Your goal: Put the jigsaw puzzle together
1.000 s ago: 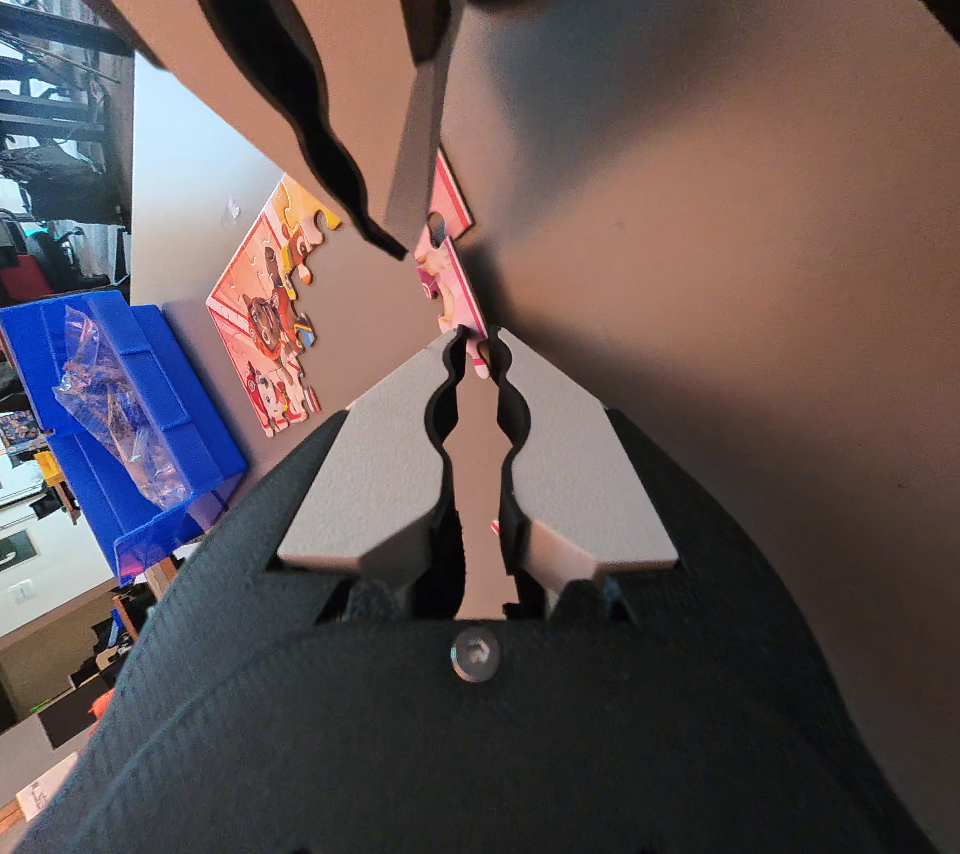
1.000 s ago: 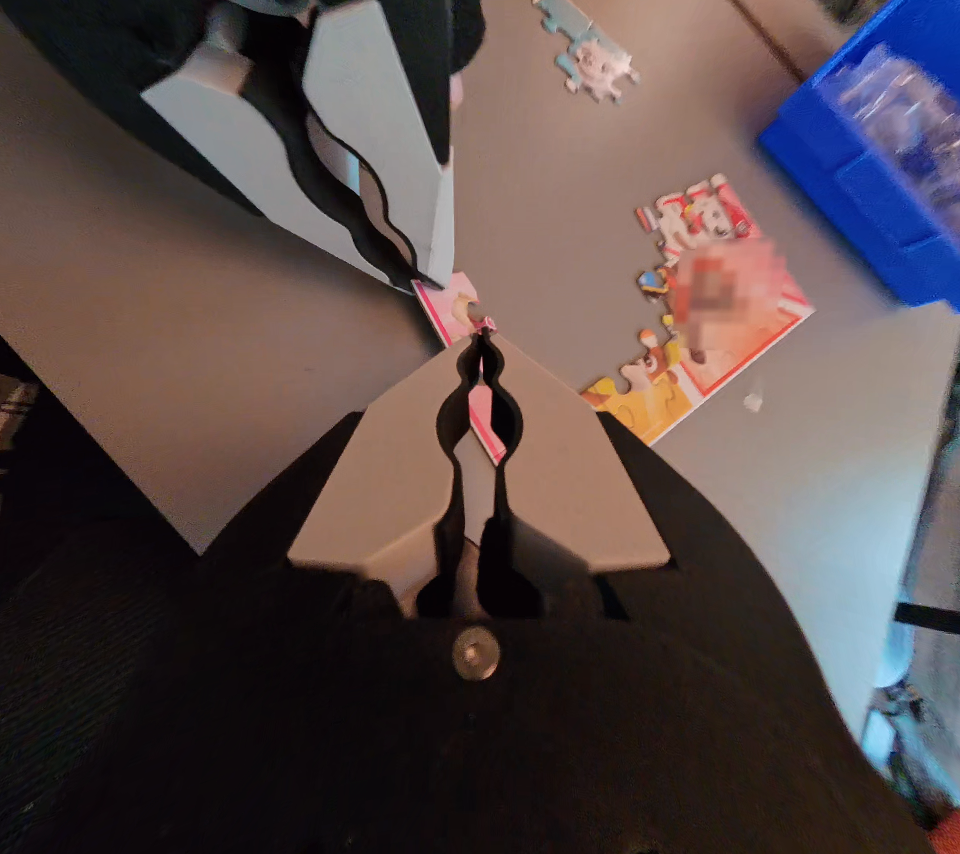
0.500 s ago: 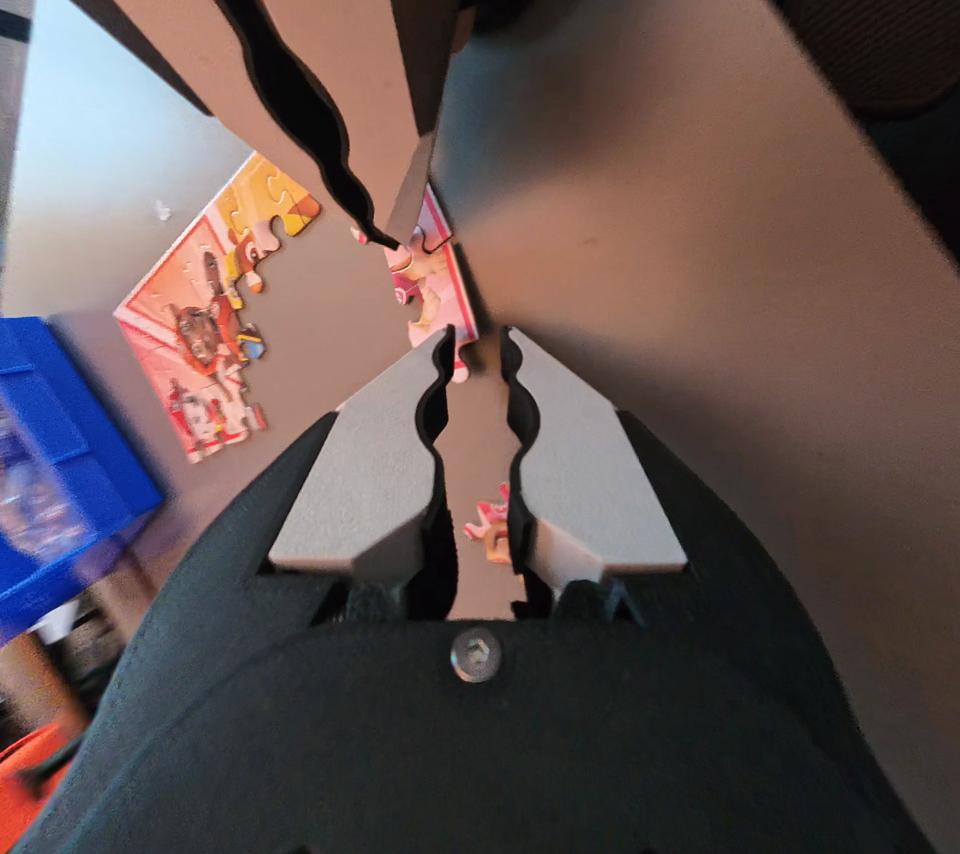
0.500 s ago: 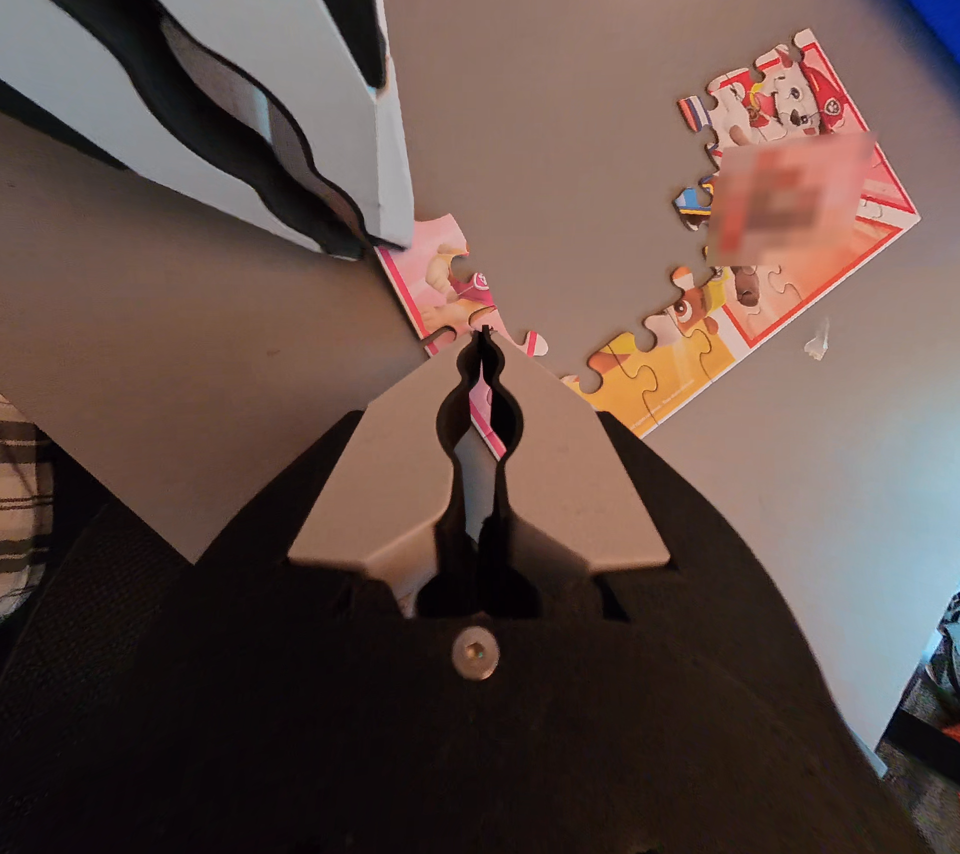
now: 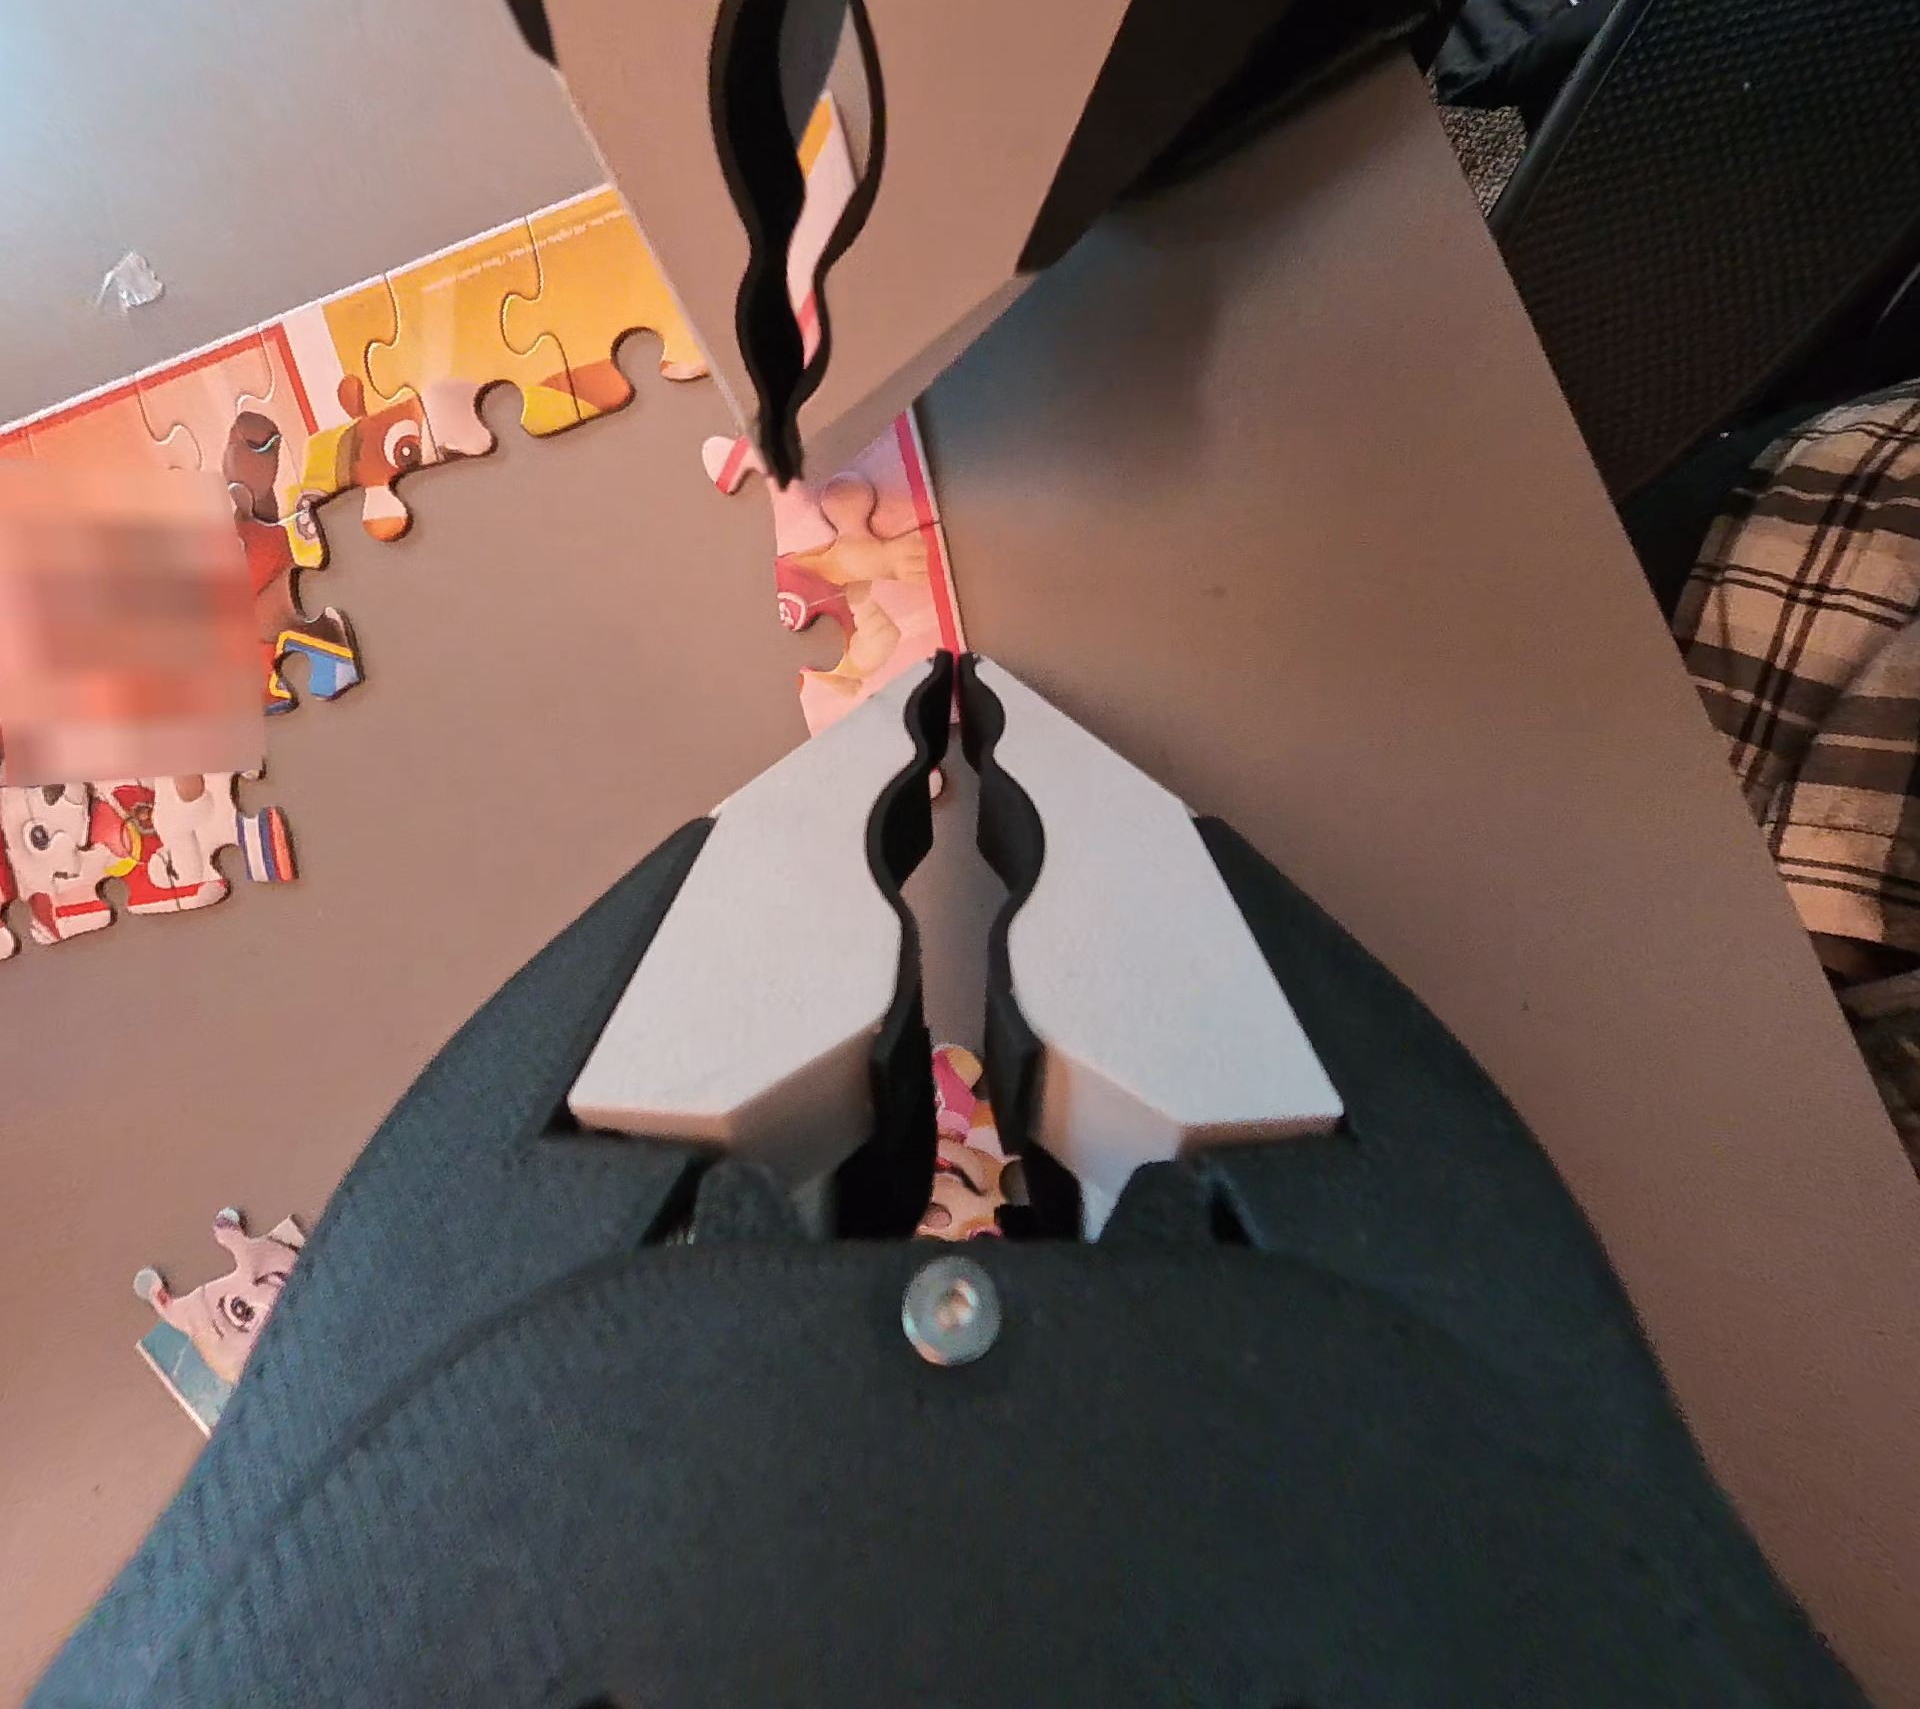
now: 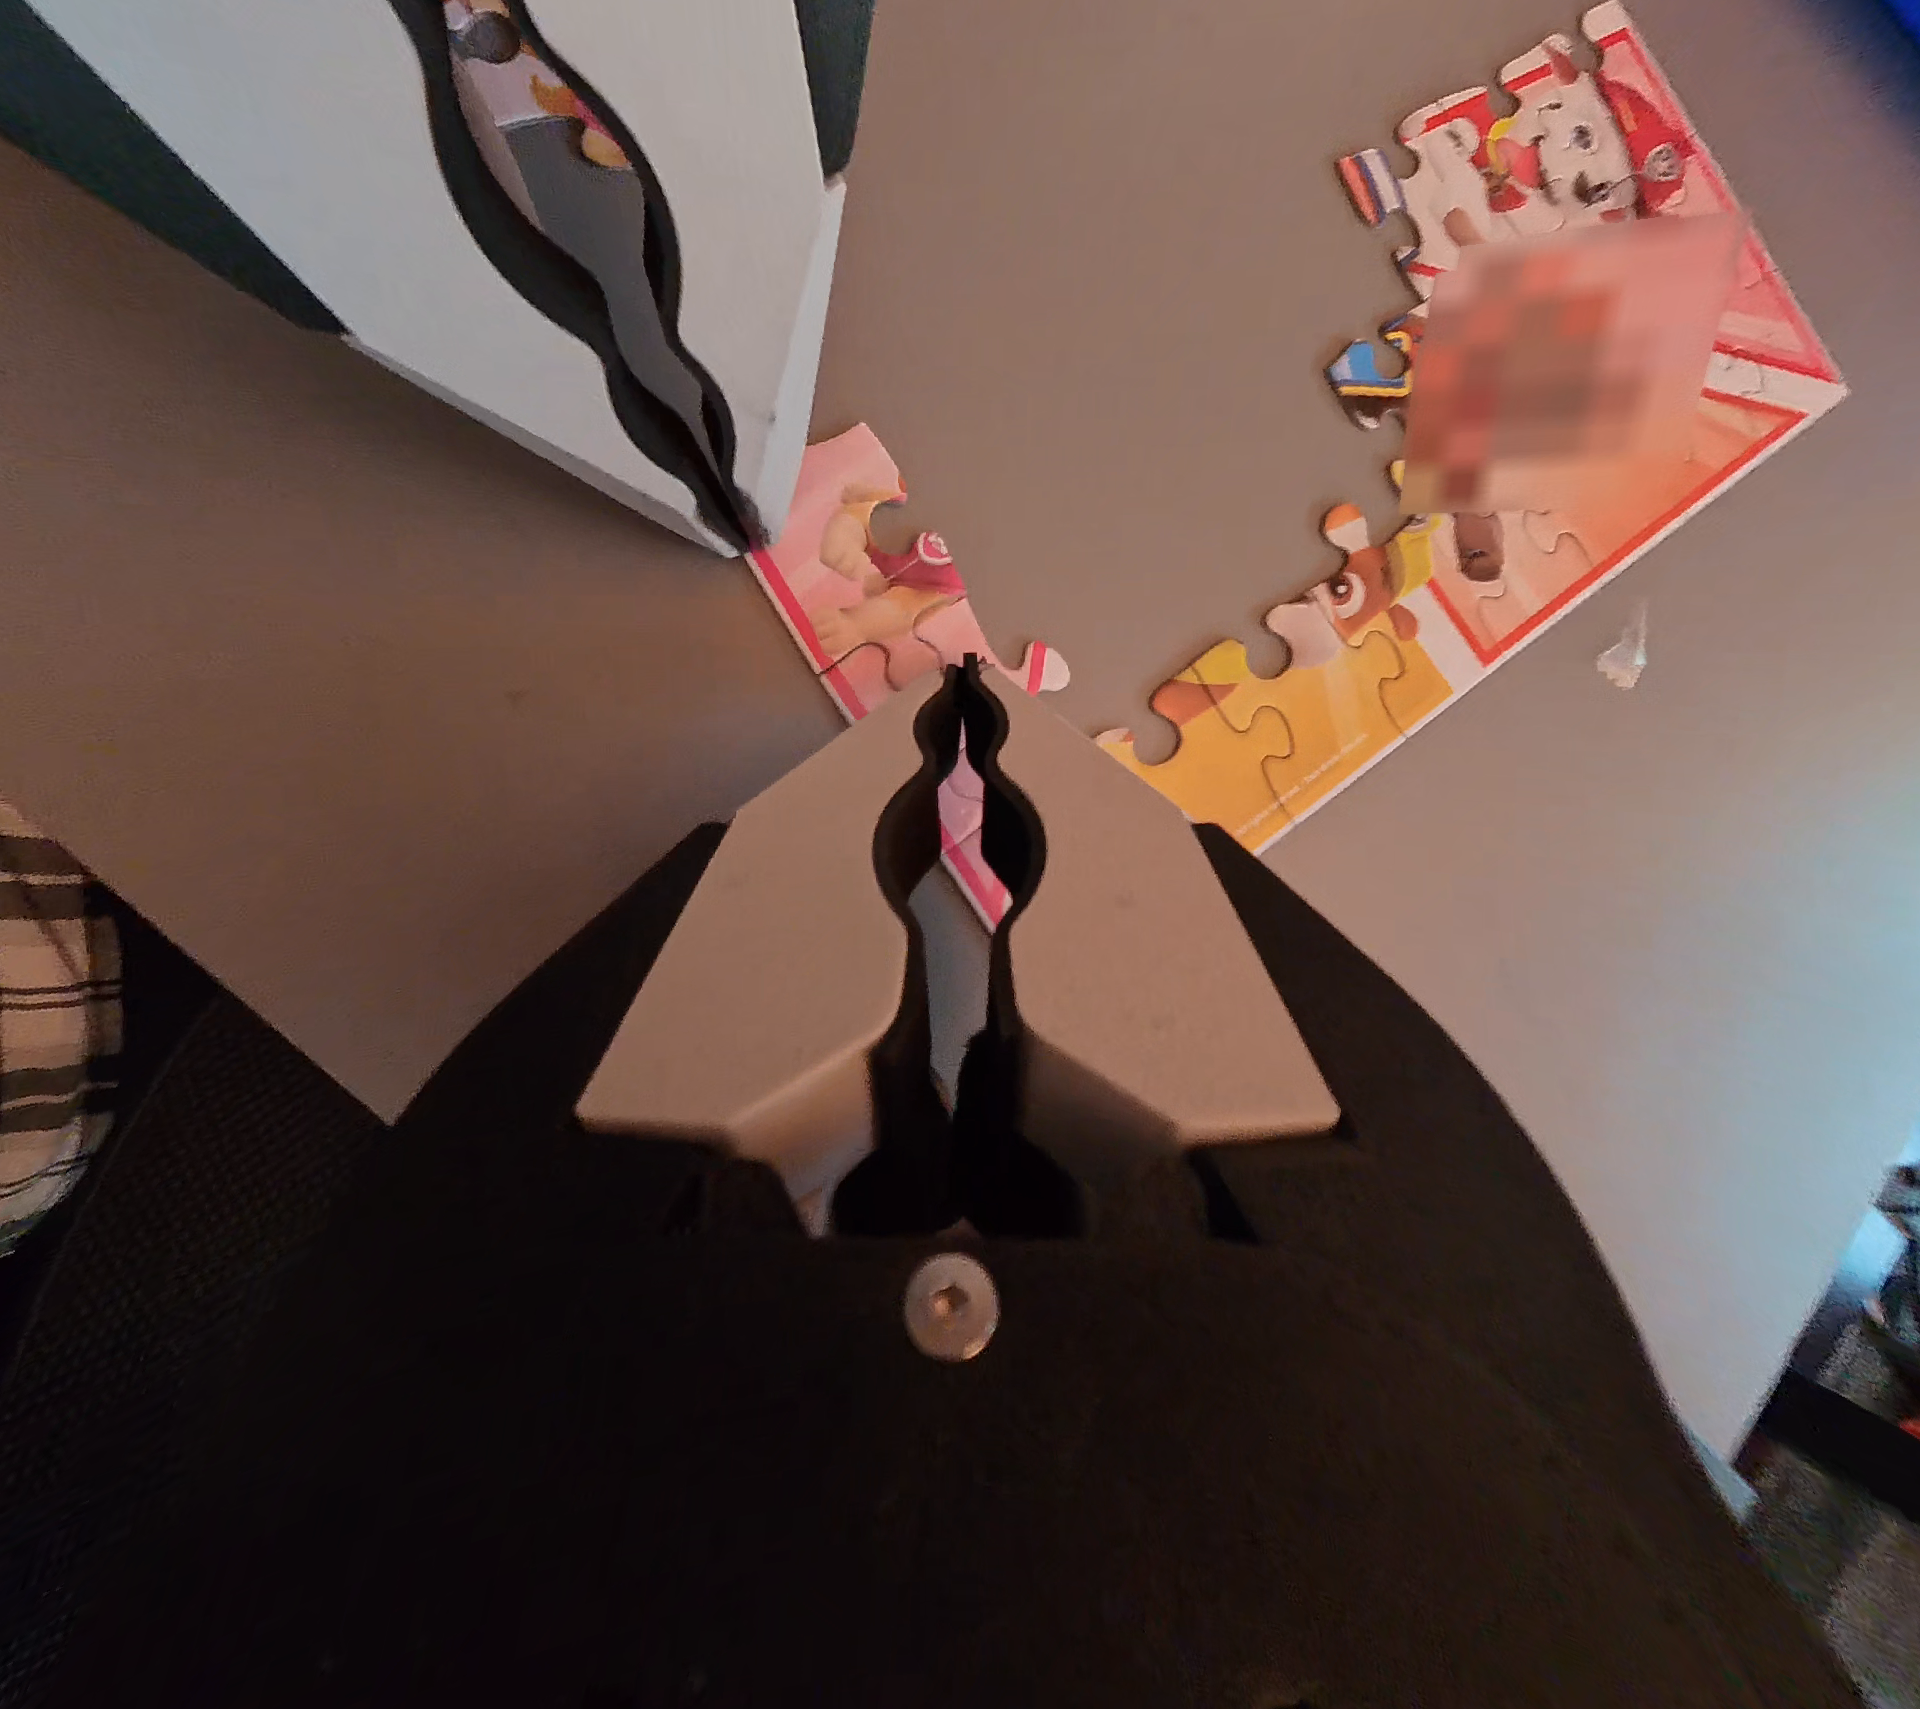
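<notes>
Right tool (image 6: 968, 670) tips together on pink puzzle chunk (image 6: 883, 589)

small puzzle cluster (image 6: 883, 589) on table (image 6: 1143, 101), assembled section (image 6: 1455, 537) just beside

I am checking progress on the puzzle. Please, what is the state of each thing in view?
large section: partly assembled, flat on the table.
pink section: pieces joined, flat, apart from the large section.
left tool: shut, at the pink section's edge.
right tool: shut, on the pink section.
loose pale piece: face up, unattached.
</notes>
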`<state>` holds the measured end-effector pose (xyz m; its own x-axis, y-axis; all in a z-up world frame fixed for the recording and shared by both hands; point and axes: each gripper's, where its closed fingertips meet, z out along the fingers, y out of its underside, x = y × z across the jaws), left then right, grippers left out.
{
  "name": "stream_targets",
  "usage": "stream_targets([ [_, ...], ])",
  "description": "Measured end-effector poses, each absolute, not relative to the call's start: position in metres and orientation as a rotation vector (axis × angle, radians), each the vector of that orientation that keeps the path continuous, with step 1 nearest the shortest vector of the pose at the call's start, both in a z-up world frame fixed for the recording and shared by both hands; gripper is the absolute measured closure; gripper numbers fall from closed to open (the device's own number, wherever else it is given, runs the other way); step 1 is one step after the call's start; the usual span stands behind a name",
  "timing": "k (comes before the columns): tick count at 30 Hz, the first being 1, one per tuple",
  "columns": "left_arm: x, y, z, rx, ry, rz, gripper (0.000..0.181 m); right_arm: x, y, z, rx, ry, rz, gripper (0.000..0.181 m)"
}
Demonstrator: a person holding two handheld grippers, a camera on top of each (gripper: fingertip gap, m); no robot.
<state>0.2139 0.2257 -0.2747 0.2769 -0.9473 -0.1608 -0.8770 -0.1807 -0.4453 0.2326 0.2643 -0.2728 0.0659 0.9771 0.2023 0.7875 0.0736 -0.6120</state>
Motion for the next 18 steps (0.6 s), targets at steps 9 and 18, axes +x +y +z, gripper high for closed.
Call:
stream_targets([
  [9, 0.215, 0.226, -0.275, -2.123, 1.58, -0.267, 0.181, 0.225, 0.26, -0.268, -1.706, -1.782, 0.42, 0.181],
  [18, 0.184, 0.214, -0.253, -2.191, 1.43, -0.324, 0.166, 0.224, 0.245, -0.245, -1.576, -1.721, 0.457, 0.181],
])
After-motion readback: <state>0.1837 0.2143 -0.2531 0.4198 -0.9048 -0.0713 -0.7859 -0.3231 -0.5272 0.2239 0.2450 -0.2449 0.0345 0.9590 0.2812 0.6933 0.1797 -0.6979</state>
